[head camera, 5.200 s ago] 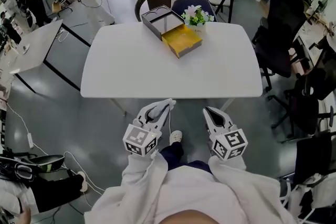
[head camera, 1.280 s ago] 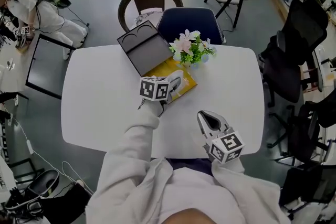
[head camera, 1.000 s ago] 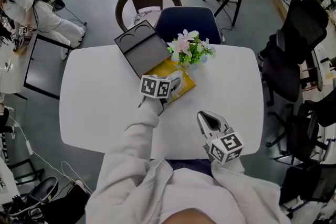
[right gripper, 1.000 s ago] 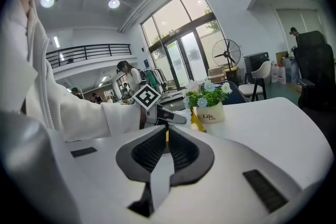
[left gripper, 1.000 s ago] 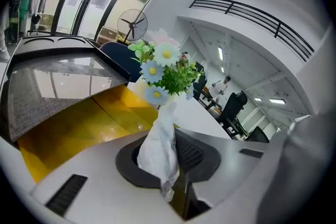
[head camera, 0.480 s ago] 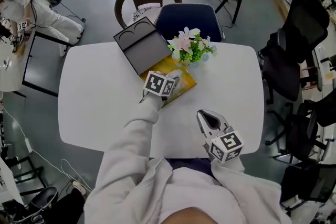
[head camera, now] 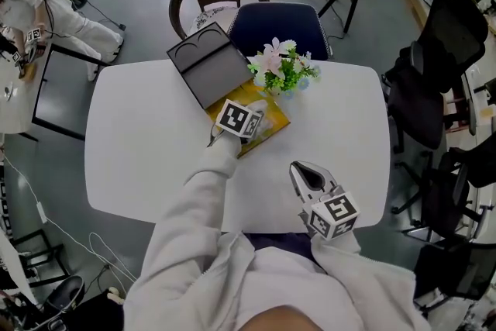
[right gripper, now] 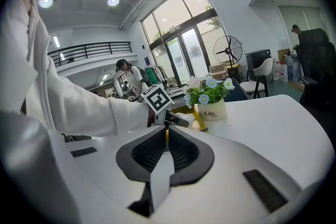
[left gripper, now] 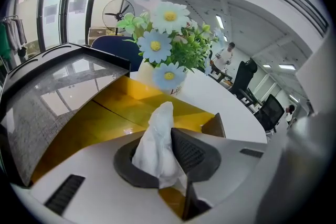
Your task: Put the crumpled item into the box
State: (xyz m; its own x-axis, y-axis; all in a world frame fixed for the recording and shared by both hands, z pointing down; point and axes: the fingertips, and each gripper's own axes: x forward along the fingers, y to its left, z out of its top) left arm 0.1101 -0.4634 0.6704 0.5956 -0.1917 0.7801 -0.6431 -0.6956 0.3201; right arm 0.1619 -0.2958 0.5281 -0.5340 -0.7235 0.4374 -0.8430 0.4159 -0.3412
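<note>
While pinched in left tongs (left gripper: 160,161), crumpled tissue (left gripper: 156,136) apparently over box (left gripper: 84,122).

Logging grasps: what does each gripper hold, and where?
Left gripper pinches the crumpled white tissue by its lower part; right gripper, shut, holds nothing.

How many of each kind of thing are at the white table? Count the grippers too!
Grippers: 2 (left gripper, right gripper)
Crumpled white item: 1
Box: 1
Pot of flowers: 1
Total: 5
</note>
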